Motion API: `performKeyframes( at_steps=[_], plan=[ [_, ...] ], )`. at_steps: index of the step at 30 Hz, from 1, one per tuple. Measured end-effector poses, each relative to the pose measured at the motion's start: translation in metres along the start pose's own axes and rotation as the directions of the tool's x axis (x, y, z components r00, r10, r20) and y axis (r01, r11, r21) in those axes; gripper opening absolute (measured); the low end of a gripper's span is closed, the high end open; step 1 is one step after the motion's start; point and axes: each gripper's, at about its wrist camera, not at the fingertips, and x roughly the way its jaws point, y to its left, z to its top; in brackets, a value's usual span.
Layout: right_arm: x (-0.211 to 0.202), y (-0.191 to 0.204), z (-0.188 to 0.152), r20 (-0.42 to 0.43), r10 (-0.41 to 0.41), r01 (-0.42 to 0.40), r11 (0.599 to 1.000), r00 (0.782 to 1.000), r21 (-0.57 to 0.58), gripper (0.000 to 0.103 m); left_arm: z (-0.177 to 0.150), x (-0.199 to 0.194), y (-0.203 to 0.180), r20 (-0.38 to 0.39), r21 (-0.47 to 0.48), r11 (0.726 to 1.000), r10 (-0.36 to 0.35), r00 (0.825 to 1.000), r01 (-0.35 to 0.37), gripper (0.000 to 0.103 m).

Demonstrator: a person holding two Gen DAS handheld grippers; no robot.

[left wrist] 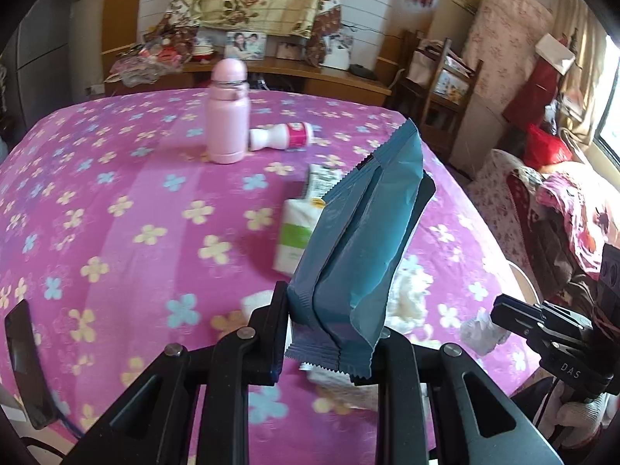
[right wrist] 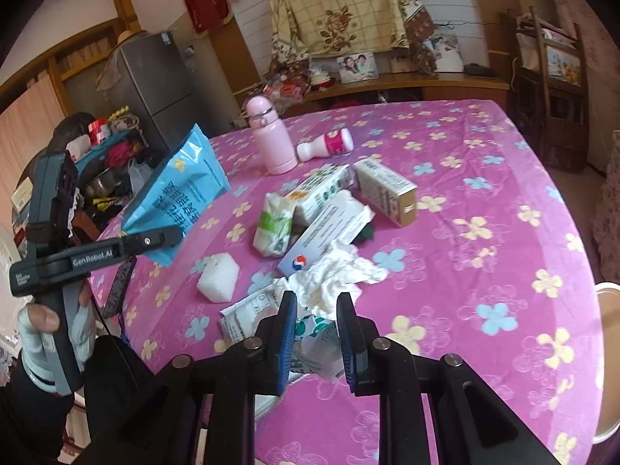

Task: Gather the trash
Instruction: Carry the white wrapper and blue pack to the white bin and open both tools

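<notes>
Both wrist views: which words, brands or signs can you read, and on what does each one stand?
"GenRobot.AI": on the left tool, which holds the blue packet.
"DAS": on the right tool.
Large characters on the blue packet: unreadable.
Print on the cartons: too small.

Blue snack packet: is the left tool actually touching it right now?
Touching. The left wrist view shows the left tool clamped on the blue snack packet's lower end, lifted off the table.

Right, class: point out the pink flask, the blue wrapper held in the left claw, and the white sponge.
pink flask (left wrist: pixel 227 124): left wrist view, middle of its body.
blue wrapper (left wrist: pixel 356 248): left wrist view, centre of its back face.
white sponge (right wrist: pixel 219 277): right wrist view, middle of its top face.
</notes>
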Motion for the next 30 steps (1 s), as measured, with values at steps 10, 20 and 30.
performKeyframes(
  at_steps=[10,20,30],
  plan=[
    [-0.029,-0.033,0.001,0.045,-0.076,0.075,0.996,0.996,0.043,0.023,0.001,0.009,-0.062,-0.005,0.070,0.997,-0.025,1.000,0.025,0.025],
    [-0.068,-0.081,-0.003,0.093,-0.175,0.164,0.979,0.980,0.119,0.023,-0.004,0.022,-0.131,-0.034,0.146,0.985,-0.089,0.995,0.093,0.025],
    [-0.105,-0.136,-0.015,0.115,-0.272,0.243,0.946,0.955,0.214,0.023,-0.008,0.045,-0.202,-0.085,0.230,0.961,-0.134,0.987,0.151,0.025]
  ],
)
